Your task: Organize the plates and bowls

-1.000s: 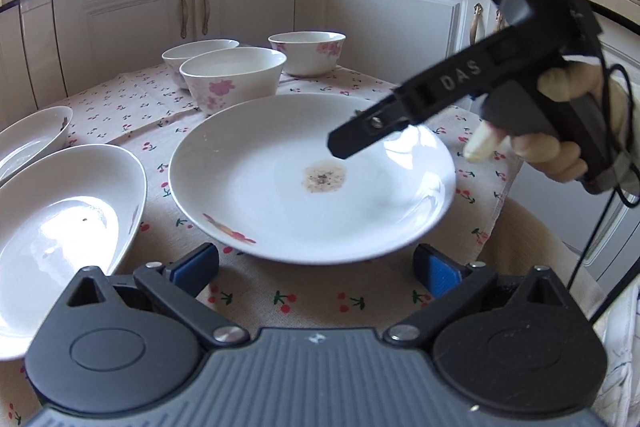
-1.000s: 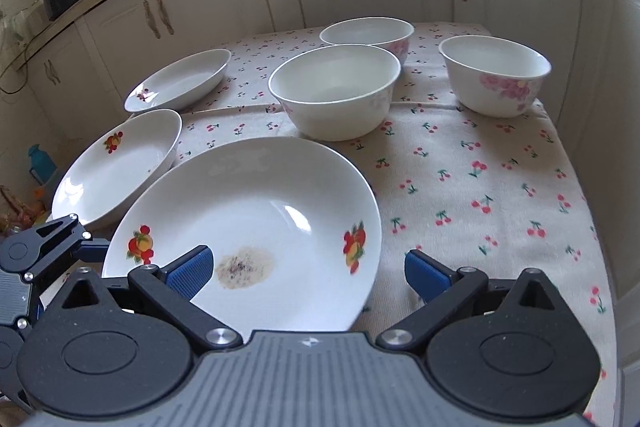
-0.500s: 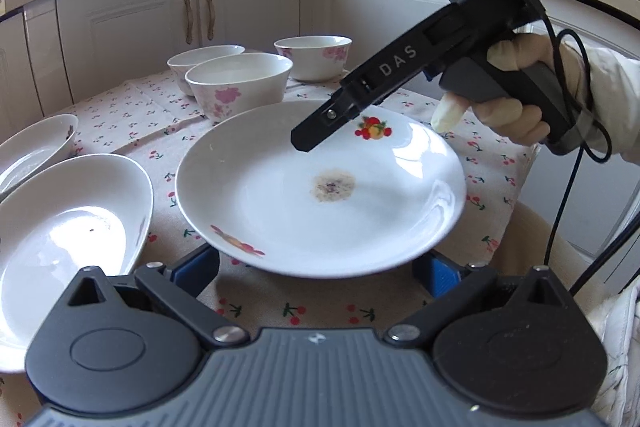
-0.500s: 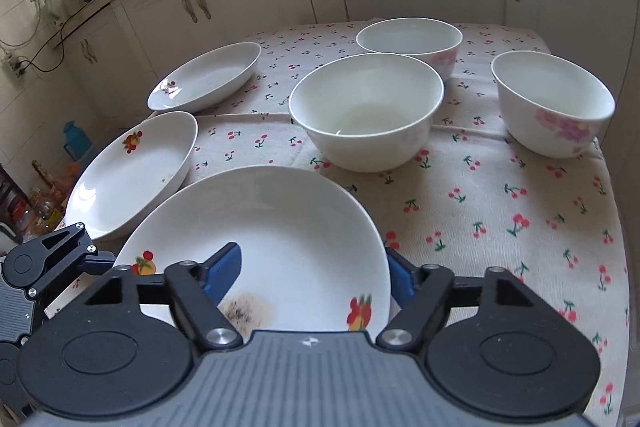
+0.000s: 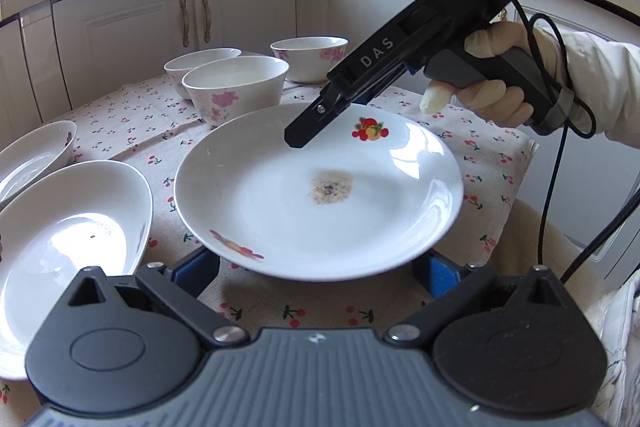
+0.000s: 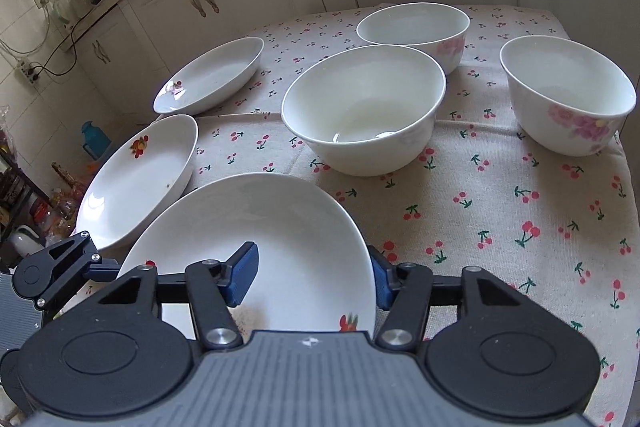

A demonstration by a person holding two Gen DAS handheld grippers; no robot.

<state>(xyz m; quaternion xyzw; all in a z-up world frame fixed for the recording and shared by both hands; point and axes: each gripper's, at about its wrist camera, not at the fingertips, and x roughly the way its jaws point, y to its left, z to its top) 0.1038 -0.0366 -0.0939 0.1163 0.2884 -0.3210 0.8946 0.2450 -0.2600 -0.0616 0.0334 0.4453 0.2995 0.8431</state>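
Your right tool (image 6: 310,273) is closing in, now straddling the plate (image 6: 280,227) rim at half width; left tool (image 5: 316,269) is gaping wide.

The right gripper (image 6: 310,277) straddles the near rim of a wide white fruit-printed plate (image 6: 256,227), one blue pad (image 6: 242,273) over the inside, the other outside; whether they actually pinch it is hard to tell. Beyond, on the cherry-patterned tablecloth (image 6: 500,211), stand three white floral bowls (image 6: 364,107) and two shallow white dishes (image 6: 140,175).
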